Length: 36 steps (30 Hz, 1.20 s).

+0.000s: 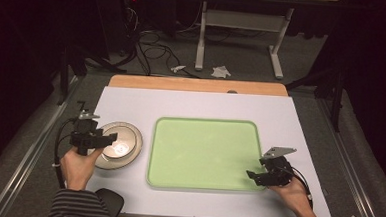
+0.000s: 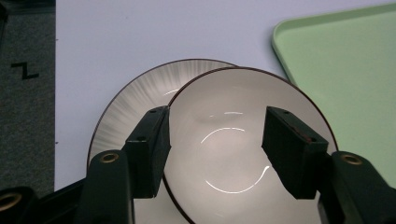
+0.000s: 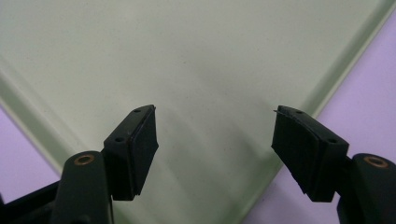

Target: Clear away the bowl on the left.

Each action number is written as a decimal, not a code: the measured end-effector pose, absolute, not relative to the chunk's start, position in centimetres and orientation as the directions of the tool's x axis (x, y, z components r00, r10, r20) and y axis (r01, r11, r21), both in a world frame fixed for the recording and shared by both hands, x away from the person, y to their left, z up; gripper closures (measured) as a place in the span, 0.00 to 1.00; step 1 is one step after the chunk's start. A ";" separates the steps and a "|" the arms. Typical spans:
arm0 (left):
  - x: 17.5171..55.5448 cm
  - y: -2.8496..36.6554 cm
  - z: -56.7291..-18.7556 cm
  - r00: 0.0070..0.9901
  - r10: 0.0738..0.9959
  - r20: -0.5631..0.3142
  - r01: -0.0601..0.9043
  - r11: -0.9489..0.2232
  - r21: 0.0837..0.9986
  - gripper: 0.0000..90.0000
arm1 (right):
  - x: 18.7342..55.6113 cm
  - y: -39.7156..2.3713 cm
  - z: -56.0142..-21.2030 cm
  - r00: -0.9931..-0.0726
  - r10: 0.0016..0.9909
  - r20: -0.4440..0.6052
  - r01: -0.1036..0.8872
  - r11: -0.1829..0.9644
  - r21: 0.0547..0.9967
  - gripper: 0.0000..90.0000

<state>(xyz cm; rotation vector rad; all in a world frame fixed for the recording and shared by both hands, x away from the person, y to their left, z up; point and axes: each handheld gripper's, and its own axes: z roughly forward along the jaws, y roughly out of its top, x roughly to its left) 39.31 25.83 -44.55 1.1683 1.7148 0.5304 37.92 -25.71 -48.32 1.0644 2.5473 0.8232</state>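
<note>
My left tool hangs over the bowl, its jaws spread apart with one on either side of the bowl's near-left rim: the left jaw stands outside the rim, over the plate, and the right jaw stands over the bowl's white inside; I cannot tell whether either jaw touches the rim. The bowl is white with a thin dark edge and sits on the plate, pushed toward the plate's right side, so that a crescent of the plate's grey streaked surface shows at the left. In the high view the left tool is held in my left hand at the left end of the worktop, above the plate and bowl, which lie just left of the green tray and apart from it. My right tool also has its jaws apart with nothing between them, and it hovers above a corner of the green tray, whose raised rim runs diagonally on both sides. In the high view the right tool sits in my right hand at the tray's near-right corner, well apart from the bowl.
</note>
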 end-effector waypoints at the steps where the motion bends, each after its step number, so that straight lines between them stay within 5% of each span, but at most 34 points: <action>1: 39.3 26.0 -44.6 -0.087 0.882 -0.464 0.466 0.448 0.763 0.47 | 37.9 -25.7 -48.3 -0.698 0.716 -0.020 0.569 0.570 0.592 0.36; 36: 41.6 26.1 -48.5 -0.210 0.875 -0.437 0.610 0.467 0.640 0.45 | 37.9 -25.7 -48.3 -0.693 0.720 -0.022 0.570 0.566 0.596 0.36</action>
